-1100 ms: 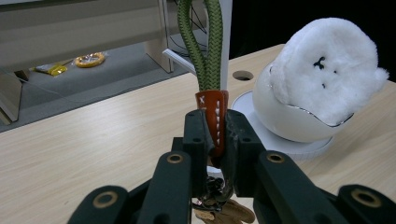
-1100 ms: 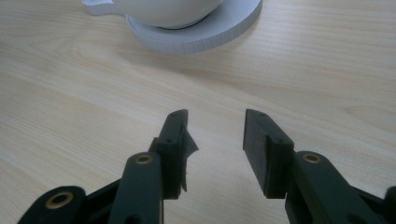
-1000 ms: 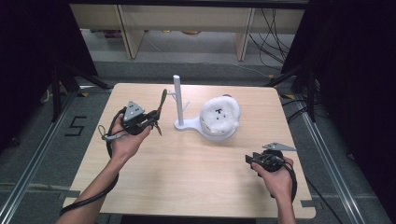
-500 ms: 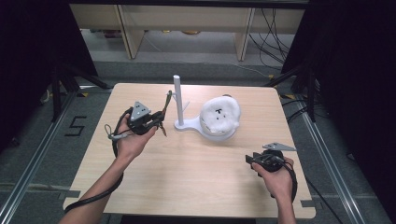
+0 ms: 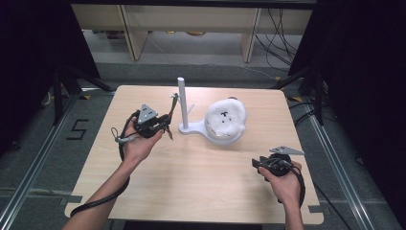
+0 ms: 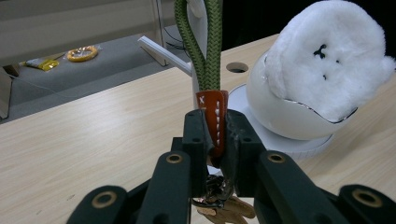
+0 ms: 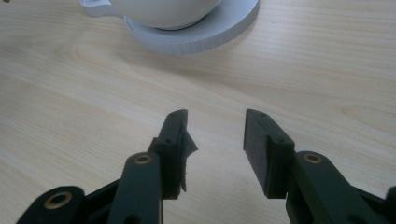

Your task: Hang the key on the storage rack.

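On the left half of the bench [image 5: 201, 191] our left gripper [image 6: 215, 135] is closed on a keychain strap [image 6: 205, 46]: the jaws pinch its orange leather tab [image 6: 212, 119], with the green braided cord loop rising above them and small metal pieces hanging below. In the high view this gripper [image 5: 160, 125] sits just left of the white post [image 5: 182, 98], nearer the far edge than the near one, and the loop stands close against the post; we cannot tell whether it touches.

We judge the strap light and limp. The cord will flop and swing, so the stiffer leather tab is the right place to hold it, as now. The loop should stay open enough to drop over the post only if kept upright.

The post rises from a white stand [image 5: 191, 128] whose round base carries a white dome with a fluffy face-marked cover [image 5: 225, 120], near the bench's middle towards the far edge. That cover looks soft and easily snagged.

Towards the near right corner our right gripper [image 7: 215, 140] rests low over bare wood, jaws moderately apart and holding nothing.
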`<state>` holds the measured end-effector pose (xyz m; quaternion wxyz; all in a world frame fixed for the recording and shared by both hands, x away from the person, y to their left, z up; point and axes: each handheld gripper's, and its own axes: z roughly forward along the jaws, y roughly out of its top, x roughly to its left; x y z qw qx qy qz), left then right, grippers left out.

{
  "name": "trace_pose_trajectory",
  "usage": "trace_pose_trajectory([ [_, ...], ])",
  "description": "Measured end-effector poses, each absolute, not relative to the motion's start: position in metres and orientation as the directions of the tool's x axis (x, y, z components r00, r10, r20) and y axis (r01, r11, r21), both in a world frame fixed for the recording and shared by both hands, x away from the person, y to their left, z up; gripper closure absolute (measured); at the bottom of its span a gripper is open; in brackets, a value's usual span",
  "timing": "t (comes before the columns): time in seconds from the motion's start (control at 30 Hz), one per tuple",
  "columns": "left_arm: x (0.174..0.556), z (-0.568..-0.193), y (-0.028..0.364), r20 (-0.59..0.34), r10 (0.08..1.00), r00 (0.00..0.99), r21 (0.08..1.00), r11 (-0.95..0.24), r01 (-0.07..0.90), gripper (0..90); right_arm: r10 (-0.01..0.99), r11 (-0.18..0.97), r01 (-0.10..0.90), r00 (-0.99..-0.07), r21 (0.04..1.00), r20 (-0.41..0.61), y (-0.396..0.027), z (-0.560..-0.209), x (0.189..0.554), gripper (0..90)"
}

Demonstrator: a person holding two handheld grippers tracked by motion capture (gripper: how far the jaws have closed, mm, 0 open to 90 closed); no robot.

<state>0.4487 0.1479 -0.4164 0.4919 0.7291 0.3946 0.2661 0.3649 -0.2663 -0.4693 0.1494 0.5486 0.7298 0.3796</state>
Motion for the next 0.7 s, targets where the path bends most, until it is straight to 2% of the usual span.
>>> trace_pose_trajectory([
  [0.57,0.459,-0.423,0.139,0.004,0.836,0.548,0.918,-0.221,0.329,78.6,0.913,0.112,0.684,-0.357,0.721,0.196,-0.267,-0.469,0.365,60.0],
  [0.63,0.460,-0.424,0.139,0.008,0.837,0.547,0.918,-0.223,0.329,78.4,0.911,0.140,0.665,-0.377,0.733,0.167,-0.269,-0.469,0.366,59.9],
  [0.7,0.461,-0.425,0.138,0.005,0.835,0.550,0.919,-0.221,0.328,78.3,0.913,0.110,0.684,-0.357,0.721,0.199,-0.267,-0.468,0.365,59.8],
])
